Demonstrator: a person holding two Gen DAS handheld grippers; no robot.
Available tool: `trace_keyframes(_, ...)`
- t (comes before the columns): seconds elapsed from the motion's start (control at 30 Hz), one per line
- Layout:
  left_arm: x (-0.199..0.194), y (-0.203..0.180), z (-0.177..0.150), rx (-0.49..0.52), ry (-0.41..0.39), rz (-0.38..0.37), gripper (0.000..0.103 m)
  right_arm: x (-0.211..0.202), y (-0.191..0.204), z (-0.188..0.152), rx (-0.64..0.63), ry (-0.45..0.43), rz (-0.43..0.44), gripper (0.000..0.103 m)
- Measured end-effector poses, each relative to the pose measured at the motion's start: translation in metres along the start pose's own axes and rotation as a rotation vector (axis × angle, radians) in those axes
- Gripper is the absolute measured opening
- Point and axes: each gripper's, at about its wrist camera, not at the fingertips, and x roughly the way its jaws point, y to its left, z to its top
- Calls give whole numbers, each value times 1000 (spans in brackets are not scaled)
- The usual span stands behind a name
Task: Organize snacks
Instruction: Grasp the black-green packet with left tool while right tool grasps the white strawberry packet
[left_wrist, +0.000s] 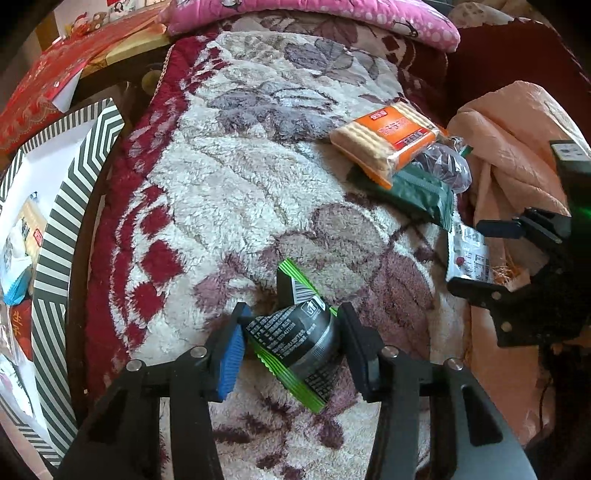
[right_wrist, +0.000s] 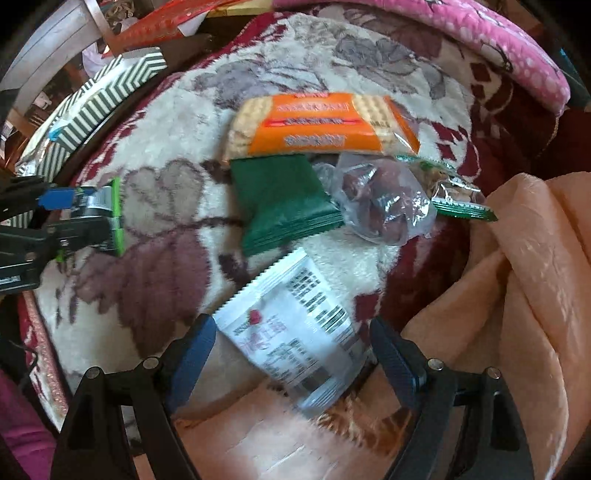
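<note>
The left gripper (left_wrist: 291, 347) pinches a black snack packet with green crimped ends (left_wrist: 295, 332); its jaws press on the packet's two flanks, and the packet bulges between them. The packet's long axis runs diagonally in the left wrist view, one green end pointing up and away from the gripper, the other down toward the lower right, over the plush floral blanket (left_wrist: 229, 192).

The right gripper (right_wrist: 291, 354) has its jaws spread wide on either side of a white snack packet with a red mark and black print (right_wrist: 295, 332). The pads do not seem to press on it, though this view is blurred. That packet's long axis also lies on a diagonal, its serrated end pointing up and left toward the pile, its other end down toward the gripper's base.

Beyond it lie an orange-wrapped cracker pack (right_wrist: 321, 125), long axis running left to right, a dark green packet (right_wrist: 284, 199) just below it and touching it, and a clear bag of reddish-brown pieces (right_wrist: 380, 203) beside that. A peach cloth (right_wrist: 524, 280) is bunched at the right. A striped box (left_wrist: 62, 236) at the far left edge already holds a few snacks.
</note>
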Motion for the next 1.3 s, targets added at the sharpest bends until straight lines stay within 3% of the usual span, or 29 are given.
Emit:
trace_keyframes(0.13, 1, 2, 1, -8, 5, -4, 49, 15, -12, -8, 36, 39, 14, 88)
trace_keyframes(0.3, 3, 3, 1, -13, 8, -3, 49, 8, -7, -9, 54, 18, 72, 83)
trace_keyframes(0.5, 4, 2, 1, -17, 8, -3, 50, -3, 11, -8, -59, -14, -30, 84)
trace_keyframes(0.63, 6, 2, 2, -17, 12, 1, 50, -8, 20, -4, -147, -23, -144, 85)
trace_keyframes(0.93, 6, 2, 2, -18, 14, 2, 51, 2, 35, -6, -298, 54, -135, 86)
trace_keyframes(1.17, 7, 1, 2, -16, 15, 7, 51, 12, 7, 3, -192, 72, -43, 86)
trace_keyframes(1.2, 6, 1, 3, -15, 15, 6, 51, 14, 3, 3, -169, 74, -27, 82)
trace_keyframes(1.23, 7, 1, 2, -14, 14, 7, 51, 14, 0, 2, -139, 74, 3, 70)
trace_keyframes(1.3, 7, 1, 2, -14, 12, 8, 51, 13, -3, 2, -97, 52, 49, 59)
